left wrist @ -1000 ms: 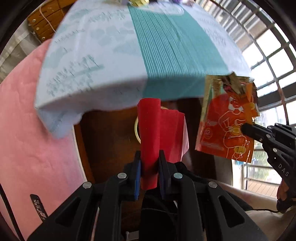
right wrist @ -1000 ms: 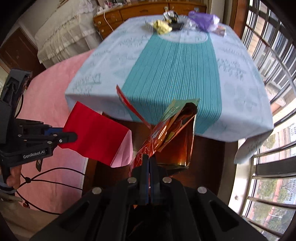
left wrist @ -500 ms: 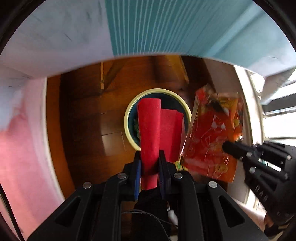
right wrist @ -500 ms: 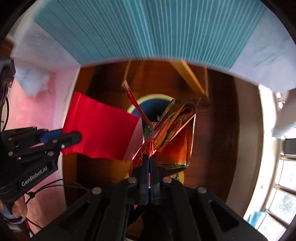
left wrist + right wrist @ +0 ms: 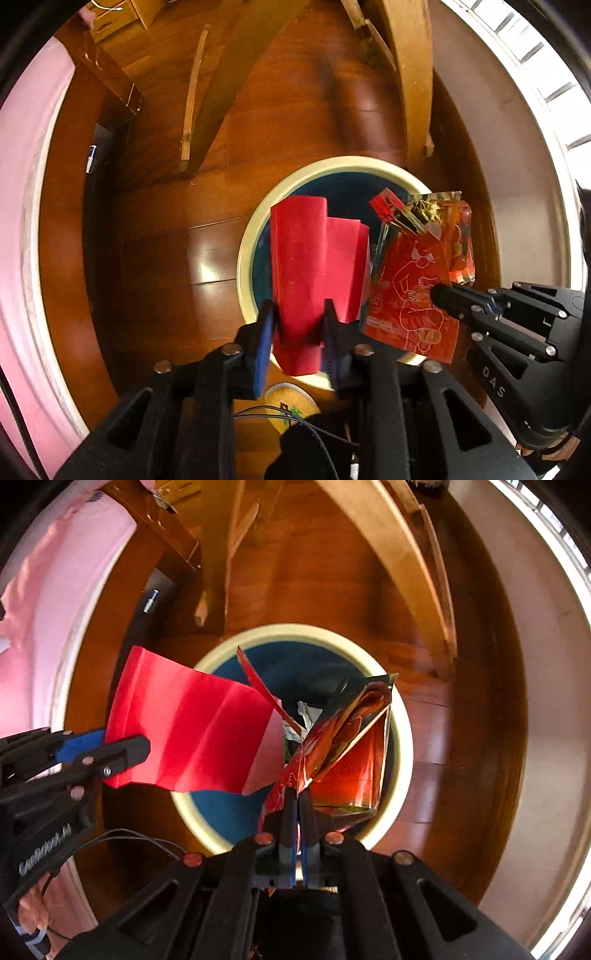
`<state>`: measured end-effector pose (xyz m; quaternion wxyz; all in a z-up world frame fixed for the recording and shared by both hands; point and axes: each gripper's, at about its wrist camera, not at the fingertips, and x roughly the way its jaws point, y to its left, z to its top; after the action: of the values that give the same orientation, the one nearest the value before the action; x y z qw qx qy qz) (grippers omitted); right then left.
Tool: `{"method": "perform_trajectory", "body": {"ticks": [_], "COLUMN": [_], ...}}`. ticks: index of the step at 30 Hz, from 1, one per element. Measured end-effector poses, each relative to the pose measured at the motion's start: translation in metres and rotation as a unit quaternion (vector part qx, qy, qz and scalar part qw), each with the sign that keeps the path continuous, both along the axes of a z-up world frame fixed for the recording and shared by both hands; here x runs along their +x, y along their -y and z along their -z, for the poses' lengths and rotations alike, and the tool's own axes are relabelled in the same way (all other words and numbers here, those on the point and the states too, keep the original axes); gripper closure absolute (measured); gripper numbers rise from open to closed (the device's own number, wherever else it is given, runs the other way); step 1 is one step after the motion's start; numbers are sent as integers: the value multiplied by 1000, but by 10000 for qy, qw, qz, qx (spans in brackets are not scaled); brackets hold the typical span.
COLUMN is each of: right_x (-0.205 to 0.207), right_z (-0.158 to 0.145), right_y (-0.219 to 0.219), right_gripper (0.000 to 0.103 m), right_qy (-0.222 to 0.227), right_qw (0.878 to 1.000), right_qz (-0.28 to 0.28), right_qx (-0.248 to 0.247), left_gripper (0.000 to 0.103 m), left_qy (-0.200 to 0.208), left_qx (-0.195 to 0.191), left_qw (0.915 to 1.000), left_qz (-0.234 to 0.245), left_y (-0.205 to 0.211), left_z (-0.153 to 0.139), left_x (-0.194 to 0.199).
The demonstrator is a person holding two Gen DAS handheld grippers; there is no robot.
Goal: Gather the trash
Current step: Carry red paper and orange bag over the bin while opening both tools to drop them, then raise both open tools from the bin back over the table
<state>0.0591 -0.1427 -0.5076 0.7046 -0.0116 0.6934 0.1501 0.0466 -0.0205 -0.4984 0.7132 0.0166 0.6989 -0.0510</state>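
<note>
both grippers point down over a round bin with a cream rim and dark blue inside, standing on a glossy brown wooden floor. pale timber legs of some furniture rise beyond the bin's far rim.

left gripper: jaws have just been opening, now a little apart with the red folded paper between the blue pads. the paper looks slightly blurred and there seems to be a thin gap at the pads, so it is probably loose, though contact cannot be ruled out. the paper stands over the near-left part of the bin's opening, its lower end overlapping the near rim. in the right wrist view the same paper spreads out as a creased sheet from the left gripper across the bin's left rim.

right gripper: jaws all but closed, pinching the lower corner of an orange-red foil snack wrapper. the wrapper is torn open at the top, gold lining showing, a strip of the tear sticking up to the left. it hangs over the right half of the bin's opening, just beside the red paper. left wrist view shows its printed face with the right gripper clamped at its right edge.

inside the bin, crumpled pale scraps at the bottom, hard to make out.

pink cloth at the far left. a hand shows under the left gripper's body.
</note>
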Motion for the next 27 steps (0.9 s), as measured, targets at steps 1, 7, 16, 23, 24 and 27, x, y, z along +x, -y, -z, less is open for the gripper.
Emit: {"method": "perform_trajectory", "body": {"ticks": [1, 7, 16, 23, 24, 27], "right_x": [0, -3, -18, -41, -41, -48], "right_z": [3, 9, -31, -107, -117, -157], "right_y": [5, 0, 18, 40, 40, 43], "right_gripper": [100, 59, 50, 50, 50, 50], "right_qy": [-5, 84, 171, 276, 291, 400], "right_qw": [10000, 9999, 9994, 9980, 9977, 9964], "right_qz": [4, 6, 314, 558, 594, 718], "right_qx": [1, -108, 43, 111, 124, 182], "left_gripper": [69, 24, 24, 24, 24, 24], "left_qy": [-11, 81, 194, 348, 395, 518], "left_qx": [4, -7, 113, 280, 300, 307], "left_qw": [10000, 10000, 9988, 9976, 9974, 9970], "left_qz": [21, -41, -426, -530, -515, -483], "left_y": [2, -8, -37, -49, -49, -50], "left_z": [3, 4, -37, -111, -128, -167], "left_x": [0, 5, -13, -33, -36, -40]}}
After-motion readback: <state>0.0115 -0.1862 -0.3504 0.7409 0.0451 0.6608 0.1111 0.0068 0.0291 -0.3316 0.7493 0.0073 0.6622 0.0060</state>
